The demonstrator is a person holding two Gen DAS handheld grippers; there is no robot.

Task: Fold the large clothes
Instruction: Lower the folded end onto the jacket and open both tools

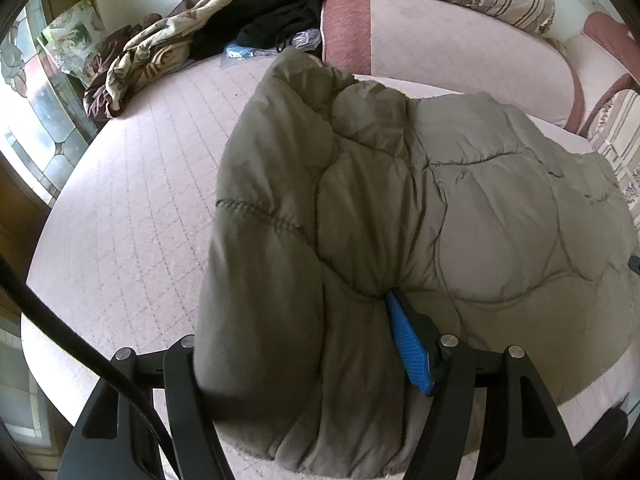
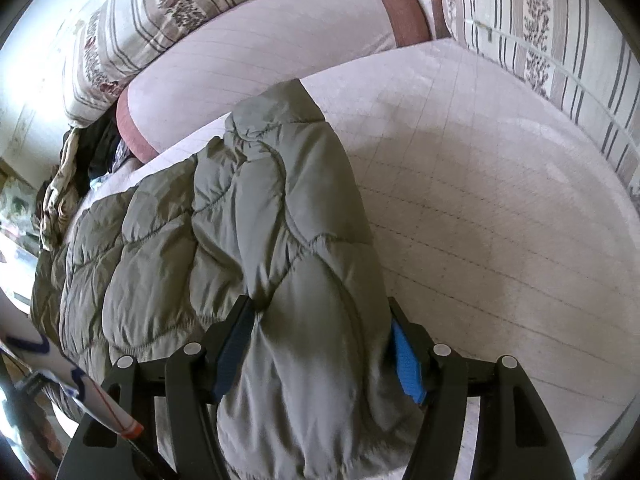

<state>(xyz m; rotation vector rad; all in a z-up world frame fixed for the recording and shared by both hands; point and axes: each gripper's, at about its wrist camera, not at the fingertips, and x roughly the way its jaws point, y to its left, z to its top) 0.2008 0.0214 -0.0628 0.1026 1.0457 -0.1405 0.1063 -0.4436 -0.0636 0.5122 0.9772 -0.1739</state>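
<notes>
The quilted jacket [image 1: 400, 208] is soft, puffy olive cloth with a faint sheen and stitched seams. The mattress cover [image 1: 132, 200] is matt pink quilted fabric. Blue ribbed pads [image 2: 408, 364] look like textured plastic on matt black fingers.

Left gripper [image 1: 304, 344]: matte black angular finger frames, round silver screw heads, one blue ribbed pad [image 1: 410, 350] visible, black cable [image 1: 80, 356] alongside. Right gripper [image 2: 320, 344]: identical black frames, silver screws, two blue ribbed pads [image 2: 408, 364].

No readable text, label, brand, number or sign appears in either view.
</notes>
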